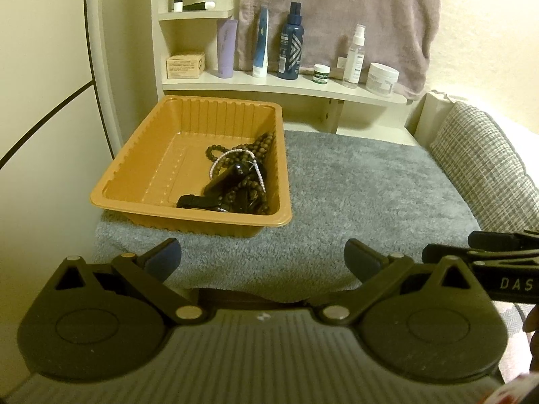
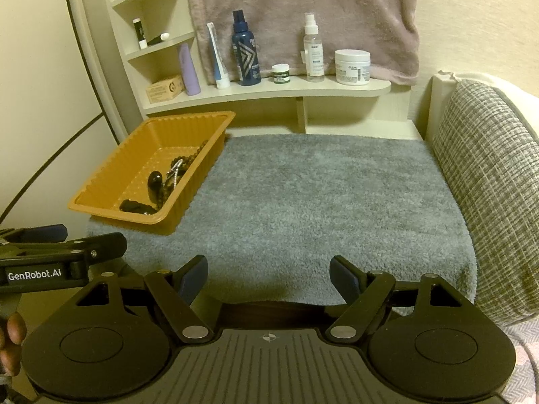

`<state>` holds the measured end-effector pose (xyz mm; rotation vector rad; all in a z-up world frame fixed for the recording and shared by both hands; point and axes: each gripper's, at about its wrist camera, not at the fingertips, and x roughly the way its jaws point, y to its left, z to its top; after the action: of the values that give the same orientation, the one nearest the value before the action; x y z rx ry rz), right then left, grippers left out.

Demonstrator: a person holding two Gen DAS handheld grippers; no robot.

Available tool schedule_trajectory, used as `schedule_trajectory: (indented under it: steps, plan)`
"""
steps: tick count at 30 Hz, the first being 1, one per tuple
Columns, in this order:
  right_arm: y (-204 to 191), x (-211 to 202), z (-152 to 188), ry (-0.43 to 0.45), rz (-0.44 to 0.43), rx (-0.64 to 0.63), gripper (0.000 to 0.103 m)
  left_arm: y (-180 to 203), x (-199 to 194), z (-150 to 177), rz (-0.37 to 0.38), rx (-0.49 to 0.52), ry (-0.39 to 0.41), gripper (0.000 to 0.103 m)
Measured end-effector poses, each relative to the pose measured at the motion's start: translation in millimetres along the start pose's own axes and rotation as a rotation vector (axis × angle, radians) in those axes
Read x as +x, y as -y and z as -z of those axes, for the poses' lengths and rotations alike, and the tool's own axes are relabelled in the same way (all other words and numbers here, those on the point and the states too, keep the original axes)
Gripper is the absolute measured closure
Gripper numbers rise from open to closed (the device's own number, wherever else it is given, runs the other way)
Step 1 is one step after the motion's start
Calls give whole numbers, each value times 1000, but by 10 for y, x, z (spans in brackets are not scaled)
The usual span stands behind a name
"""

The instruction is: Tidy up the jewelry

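An orange plastic tray (image 1: 134, 168) sits on the left part of a grey fluffy mat (image 1: 353, 195). In its right half lie a dark wooden bead necklace (image 1: 259, 148), a white pearl string (image 1: 229, 156) and a black watch (image 1: 215, 188), tangled together. The tray (image 2: 111, 175) with the jewelry (image 2: 168, 178) also shows in the right wrist view. My left gripper (image 1: 262, 262) is open and empty, above the mat's near edge, in front of the tray. My right gripper (image 2: 267, 277) is open and empty over the mat's near edge, right of the tray.
A cream shelf (image 1: 286, 84) behind the mat holds bottles, tubes and jars, including a dark blue spray bottle (image 1: 291, 43) and a white jar (image 1: 382, 77). A pink towel (image 1: 337, 10) hangs above. A grey woven cushion (image 2: 488, 185) borders the mat's right side.
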<state>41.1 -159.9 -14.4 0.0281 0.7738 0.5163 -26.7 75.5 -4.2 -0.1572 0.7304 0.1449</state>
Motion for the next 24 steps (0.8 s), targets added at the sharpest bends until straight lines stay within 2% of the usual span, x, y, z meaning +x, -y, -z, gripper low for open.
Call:
schedule_trajectory:
  steps: [24]
  plan:
    - [4, -4, -6, 4, 0, 5, 24, 8, 2, 15, 3, 6, -4, 0]
